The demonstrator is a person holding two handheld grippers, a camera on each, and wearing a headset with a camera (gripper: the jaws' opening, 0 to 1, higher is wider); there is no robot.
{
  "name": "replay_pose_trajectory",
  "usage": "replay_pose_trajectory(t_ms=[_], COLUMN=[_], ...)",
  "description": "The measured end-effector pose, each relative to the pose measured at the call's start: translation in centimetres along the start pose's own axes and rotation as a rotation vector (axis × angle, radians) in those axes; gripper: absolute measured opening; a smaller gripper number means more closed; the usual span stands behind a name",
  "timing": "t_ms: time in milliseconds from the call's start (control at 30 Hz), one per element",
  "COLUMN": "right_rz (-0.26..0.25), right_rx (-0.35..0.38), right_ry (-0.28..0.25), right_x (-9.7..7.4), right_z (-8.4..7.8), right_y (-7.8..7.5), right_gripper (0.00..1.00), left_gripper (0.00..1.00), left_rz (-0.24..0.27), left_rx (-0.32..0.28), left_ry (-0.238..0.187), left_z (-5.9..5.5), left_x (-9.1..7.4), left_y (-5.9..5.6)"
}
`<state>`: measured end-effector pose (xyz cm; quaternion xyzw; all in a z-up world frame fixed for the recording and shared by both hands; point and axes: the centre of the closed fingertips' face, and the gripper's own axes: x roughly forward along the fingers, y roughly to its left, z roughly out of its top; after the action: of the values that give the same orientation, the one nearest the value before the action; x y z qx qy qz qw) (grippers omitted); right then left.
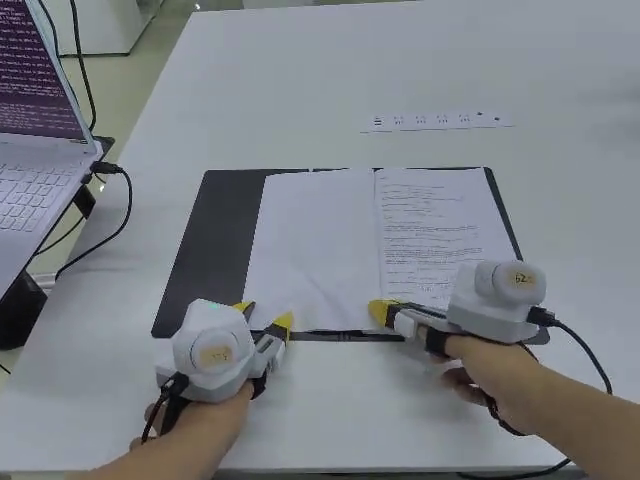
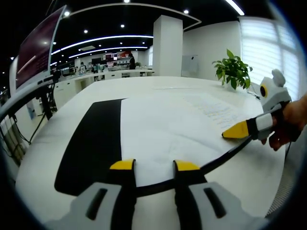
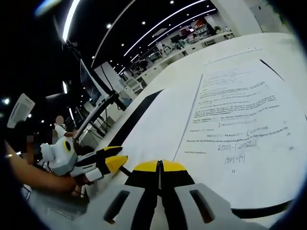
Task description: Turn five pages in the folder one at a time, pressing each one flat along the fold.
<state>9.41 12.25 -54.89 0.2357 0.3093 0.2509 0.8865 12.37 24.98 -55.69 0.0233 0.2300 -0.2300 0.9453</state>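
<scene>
Light floppy printed page (image 1: 440, 235) in folder (image 1: 210, 250), likely best pinched at near right corner; left gripper (image 1: 264, 315) jaws apart, right gripper (image 1: 383, 312) jaws closed, empty.

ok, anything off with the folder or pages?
Nothing stands out. Folder lies open, square on the table; blank page and printed page both flat, no visible tears. Left tongs open at the near edge, right tongs shut by the fold.
</scene>
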Motion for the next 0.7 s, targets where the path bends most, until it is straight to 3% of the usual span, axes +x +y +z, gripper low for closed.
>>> replay_pose_trajectory(t_ms=[467,700], right_rz=[-0.019,-0.036], right_rx=[0.04,0.063], right_ry=[0.057,0.024], right_x=[-2.1,-4.2], right_z=[-2.5,-1.9], right_y=[1.4,1.8], right_gripper=[0.0,0.0], left_gripper=[0.3,0.3], left_rz=[0.002,0.002], left_rx=[-0.002,0.003], left_ry=[0.007,0.022], left_z=[0.0,0.0], left_x=[-0.1,-0.2], left_y=[0.0,0.0])
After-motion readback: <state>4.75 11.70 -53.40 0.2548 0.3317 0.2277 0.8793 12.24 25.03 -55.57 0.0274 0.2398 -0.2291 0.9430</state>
